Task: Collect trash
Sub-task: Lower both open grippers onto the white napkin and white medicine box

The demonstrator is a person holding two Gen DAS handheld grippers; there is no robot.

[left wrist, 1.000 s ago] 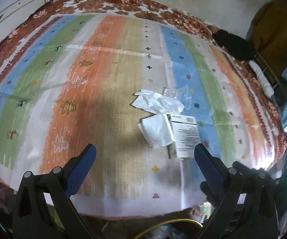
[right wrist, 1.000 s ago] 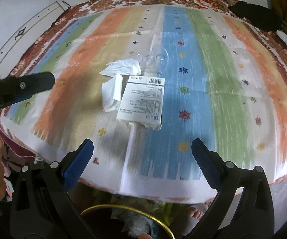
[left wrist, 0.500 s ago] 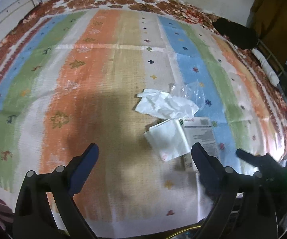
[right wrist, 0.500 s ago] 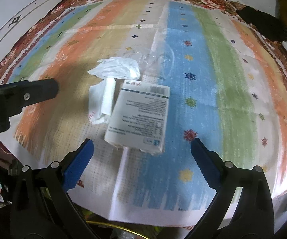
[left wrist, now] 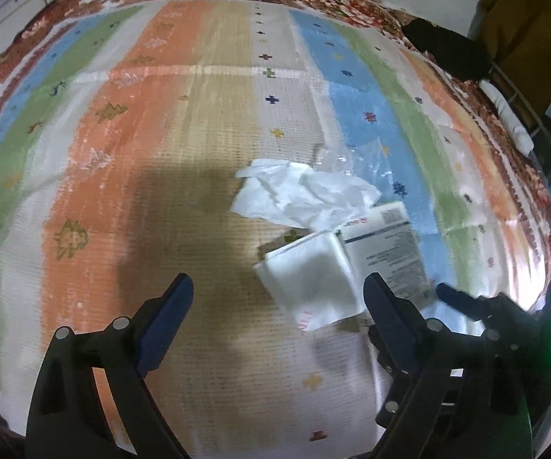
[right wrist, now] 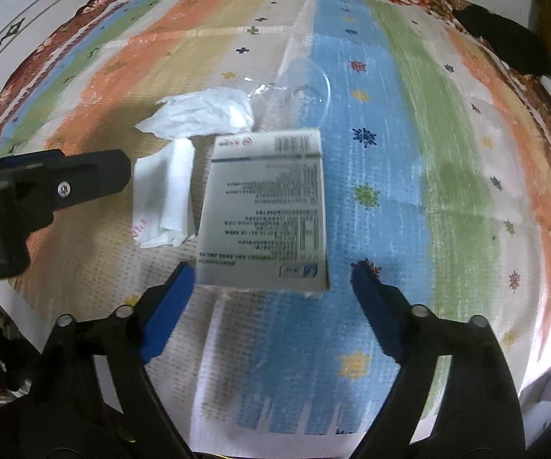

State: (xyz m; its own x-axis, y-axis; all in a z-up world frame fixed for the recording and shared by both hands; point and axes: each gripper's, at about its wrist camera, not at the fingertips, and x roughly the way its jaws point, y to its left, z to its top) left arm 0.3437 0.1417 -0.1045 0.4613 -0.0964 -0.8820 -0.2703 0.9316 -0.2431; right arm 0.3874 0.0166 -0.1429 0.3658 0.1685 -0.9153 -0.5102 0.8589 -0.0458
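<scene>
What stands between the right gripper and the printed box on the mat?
Nothing visible does. The right gripper has its jaws closing, one pad just off each near corner of the box, with only bare striped mat below it. The folded napkin lies to the box's left, outside that path.

Stripes, White Scraps and Blue Pads

The mat (right wrist: 409, 122) runs in orange, tan, white, blue and green stripes dotted with small crosses and stars, edged by a red-brown floral border. The crumpled paper (right wrist: 206, 114) and folded napkin (right wrist: 164, 191) are white, the box (right wrist: 267, 210) pale with dark print, the plastic wrap (right wrist: 302, 84) clear, the gripper pads (right wrist: 168, 306) blue on black
</scene>
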